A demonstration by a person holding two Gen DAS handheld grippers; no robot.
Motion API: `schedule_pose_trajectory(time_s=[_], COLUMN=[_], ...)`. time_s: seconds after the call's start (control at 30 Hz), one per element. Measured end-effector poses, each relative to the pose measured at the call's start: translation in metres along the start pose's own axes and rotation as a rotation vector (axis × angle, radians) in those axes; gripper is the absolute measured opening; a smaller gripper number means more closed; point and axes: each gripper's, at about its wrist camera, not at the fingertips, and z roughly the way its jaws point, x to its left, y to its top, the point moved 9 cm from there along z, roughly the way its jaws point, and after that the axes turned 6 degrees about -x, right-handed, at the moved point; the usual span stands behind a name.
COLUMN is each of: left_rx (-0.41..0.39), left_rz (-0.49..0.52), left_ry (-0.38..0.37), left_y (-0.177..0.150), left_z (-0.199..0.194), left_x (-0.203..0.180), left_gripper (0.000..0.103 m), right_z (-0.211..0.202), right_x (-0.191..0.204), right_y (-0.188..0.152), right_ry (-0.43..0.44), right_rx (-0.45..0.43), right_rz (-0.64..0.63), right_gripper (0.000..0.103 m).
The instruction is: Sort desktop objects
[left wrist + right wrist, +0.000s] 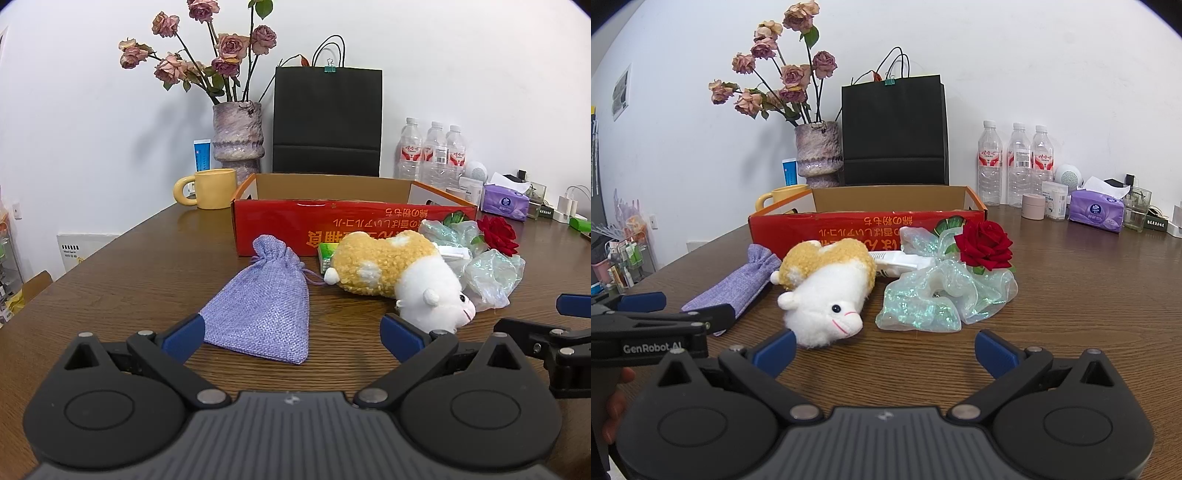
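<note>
Both grippers, left gripper [291, 338] and right gripper [884, 349], hover with fingers apart, holding nothing. Step in hand: approach. Lilac woven drawstring pouch [264, 314] lies on brown wooden tabletop [129, 273] before open red cardboard box [332, 225]; next, close on pouch.

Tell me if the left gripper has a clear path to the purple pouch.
Probably yes. The left gripper is open, and the purple pouch lies flat on the table just ahead of its fingers, apart from the plush toy, with nothing between.
</note>
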Motion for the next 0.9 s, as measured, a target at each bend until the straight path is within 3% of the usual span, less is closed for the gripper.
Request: schedule_pose_trajectory(time_s=[0.9], left_rx=[-0.003], left_rz=[0.001], left_ry=[-0.008], left_y=[0.0019], left_z=[-0.0021], left_x=[0.0005], left_gripper=[0.103], right_z=[-0.001], right_x=[-0.001], right_y=[0.0001], right_ry=[-0.001], right_rx=[-0.004], right_rz=[0.001], right_gripper=[0.103])
